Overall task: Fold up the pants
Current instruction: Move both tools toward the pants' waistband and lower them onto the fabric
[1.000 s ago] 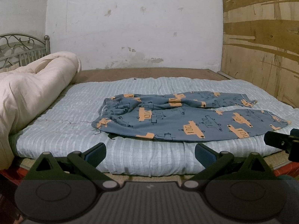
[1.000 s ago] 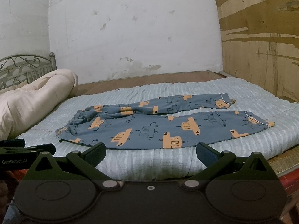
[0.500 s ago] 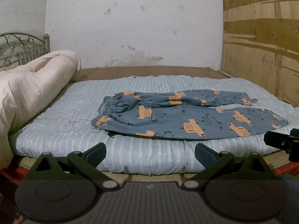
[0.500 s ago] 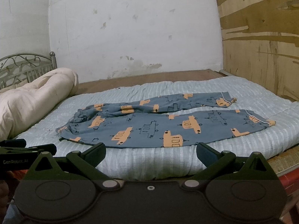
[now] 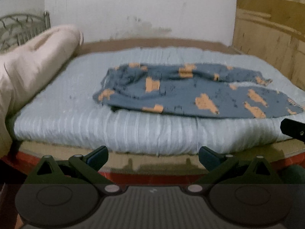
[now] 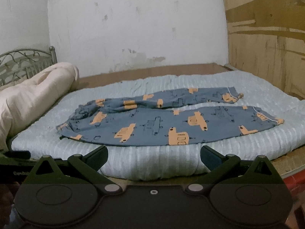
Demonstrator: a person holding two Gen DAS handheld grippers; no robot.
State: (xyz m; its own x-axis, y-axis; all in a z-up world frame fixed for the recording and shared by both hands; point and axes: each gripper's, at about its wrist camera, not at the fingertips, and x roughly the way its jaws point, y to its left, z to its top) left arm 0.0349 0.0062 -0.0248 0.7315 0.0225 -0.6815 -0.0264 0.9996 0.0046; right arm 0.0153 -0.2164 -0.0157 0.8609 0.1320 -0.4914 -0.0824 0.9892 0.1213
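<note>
Pants [image 6: 167, 122] untouched. Left gripper [image 5: 153, 157] and right gripper [image 6: 154, 157], both spread wide and empty, have been brought nearer the mattress [image 6: 152, 160]; pants lie flat at 12 o'clock, unfolded. Approach under way.

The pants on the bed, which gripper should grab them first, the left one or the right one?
Probably the right gripper. It is open, with the pants lying just beyond its fingers near the mattress edge. The left gripper, also open, sits lower and farther back from the cloth.
</note>
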